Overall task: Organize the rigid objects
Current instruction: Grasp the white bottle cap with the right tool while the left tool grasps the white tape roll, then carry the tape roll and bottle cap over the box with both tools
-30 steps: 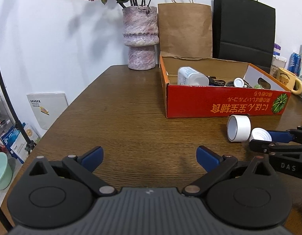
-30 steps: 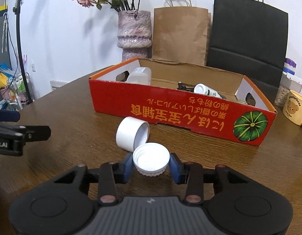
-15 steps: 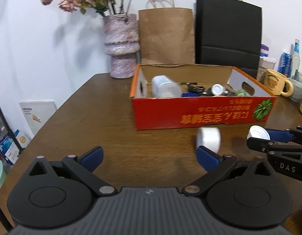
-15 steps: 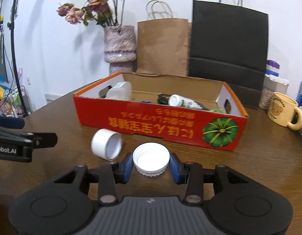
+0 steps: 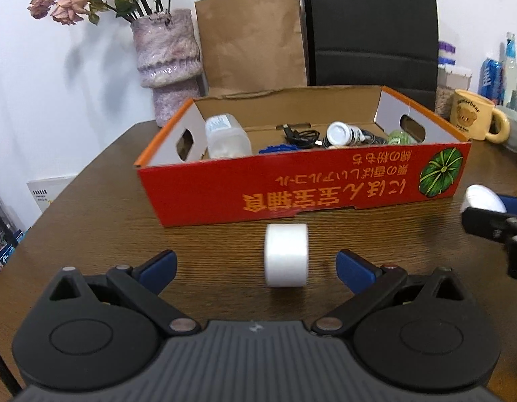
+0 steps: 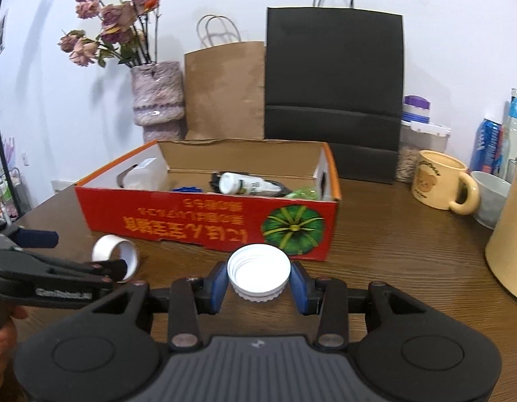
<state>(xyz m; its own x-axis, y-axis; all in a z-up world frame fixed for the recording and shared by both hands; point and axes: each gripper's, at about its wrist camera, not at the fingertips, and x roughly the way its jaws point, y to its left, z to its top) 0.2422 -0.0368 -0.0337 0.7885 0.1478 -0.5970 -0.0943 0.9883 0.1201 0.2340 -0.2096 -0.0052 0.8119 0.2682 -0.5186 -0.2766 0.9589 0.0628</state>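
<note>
A dark wood-grain surface (image 6: 392,234) is running back to a plain white wall (image 6: 57,100). A mottled vase (image 6: 157,97) of dried flowers, a brown paper bag (image 6: 225,93) and a black paper bag (image 6: 334,83) are standing against that wall. Soft, even light is casting faint shadows behind them.

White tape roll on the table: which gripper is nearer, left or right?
Left. The left gripper is open with the white tape roll standing between its fingers, not yet touched. The right gripper is off to the roll's right, shut on a white cap.
</note>
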